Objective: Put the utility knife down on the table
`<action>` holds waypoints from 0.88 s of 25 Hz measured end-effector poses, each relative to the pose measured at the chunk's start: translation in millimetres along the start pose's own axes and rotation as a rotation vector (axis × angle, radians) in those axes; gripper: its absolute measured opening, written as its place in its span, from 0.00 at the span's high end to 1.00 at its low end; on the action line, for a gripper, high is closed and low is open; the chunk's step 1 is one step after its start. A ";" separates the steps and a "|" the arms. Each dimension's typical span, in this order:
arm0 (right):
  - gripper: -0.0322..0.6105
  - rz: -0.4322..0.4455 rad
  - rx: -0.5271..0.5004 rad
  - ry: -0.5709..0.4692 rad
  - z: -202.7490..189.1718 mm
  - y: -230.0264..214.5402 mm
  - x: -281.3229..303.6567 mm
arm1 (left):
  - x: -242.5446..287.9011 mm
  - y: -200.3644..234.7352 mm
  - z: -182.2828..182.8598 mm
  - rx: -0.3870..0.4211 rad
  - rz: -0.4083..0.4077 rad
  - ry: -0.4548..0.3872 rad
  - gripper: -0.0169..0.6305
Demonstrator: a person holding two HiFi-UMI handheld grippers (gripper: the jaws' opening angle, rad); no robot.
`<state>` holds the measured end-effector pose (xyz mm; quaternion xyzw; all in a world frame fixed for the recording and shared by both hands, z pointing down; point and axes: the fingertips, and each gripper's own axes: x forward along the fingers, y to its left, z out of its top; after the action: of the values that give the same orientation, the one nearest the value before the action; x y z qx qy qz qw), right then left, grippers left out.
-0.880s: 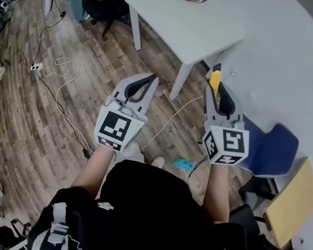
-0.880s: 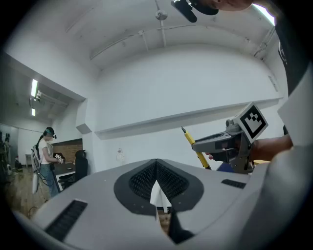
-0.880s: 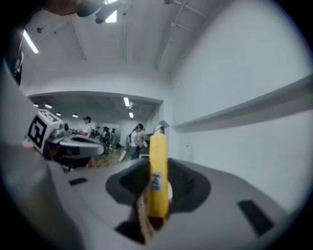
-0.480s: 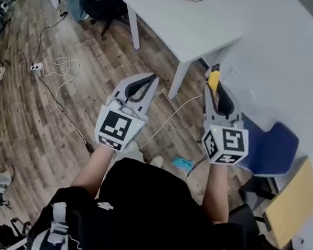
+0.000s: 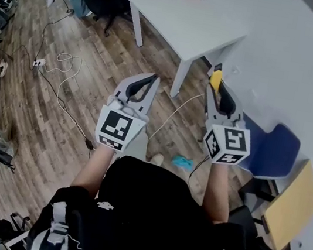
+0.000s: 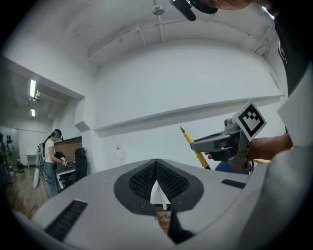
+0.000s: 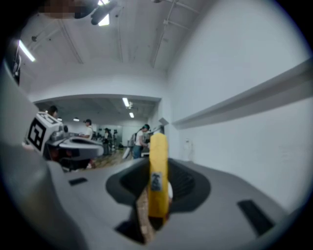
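white table (image 5: pixel 186 19) in the upper middle. the right gripper (image 5: pixel 214 89) pinches the yellow utility knife (image 5: pixel 215 76) below the table's corner; left gripper (image 5: pixel 151 79) pressed together, empty. carrying step, probably; next, reach over the tabletop.

An open-plan lab or office workspace: loose cables (image 5: pixel 60 96) across a wood-plank floor (image 5: pixel 23 105), a white tabletop (image 5: pixel 185 22), a blue chair (image 5: pixel 274 148), ceiling strip lights (image 6: pixel 33 89).

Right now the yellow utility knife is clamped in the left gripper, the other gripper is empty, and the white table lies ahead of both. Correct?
Not quite. The yellow utility knife is clamped in the right gripper, not the left, as the right gripper view shows. The other one, the left gripper, is empty, and the white table lies ahead of both.
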<state>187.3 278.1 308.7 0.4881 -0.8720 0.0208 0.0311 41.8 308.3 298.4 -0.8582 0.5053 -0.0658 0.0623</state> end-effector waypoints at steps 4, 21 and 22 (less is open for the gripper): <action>0.74 0.008 0.004 0.005 -0.7 -3.8 9.2 | 7.7 3.9 -2.7 -0.016 0.004 0.012 0.95; 0.74 0.018 -0.009 0.011 5.9 -21.6 92.2 | 70.4 64.6 -11.7 -0.018 -0.003 -0.004 0.95; 0.74 0.018 -0.010 0.012 7.6 -22.0 99.3 | 74.8 70.4 -11.3 -0.018 -0.006 -0.005 0.95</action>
<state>154.0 181.7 308.6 0.4799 -0.8762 0.0198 0.0384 15.3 208.5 301.1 -0.8603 0.5033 -0.0592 0.0556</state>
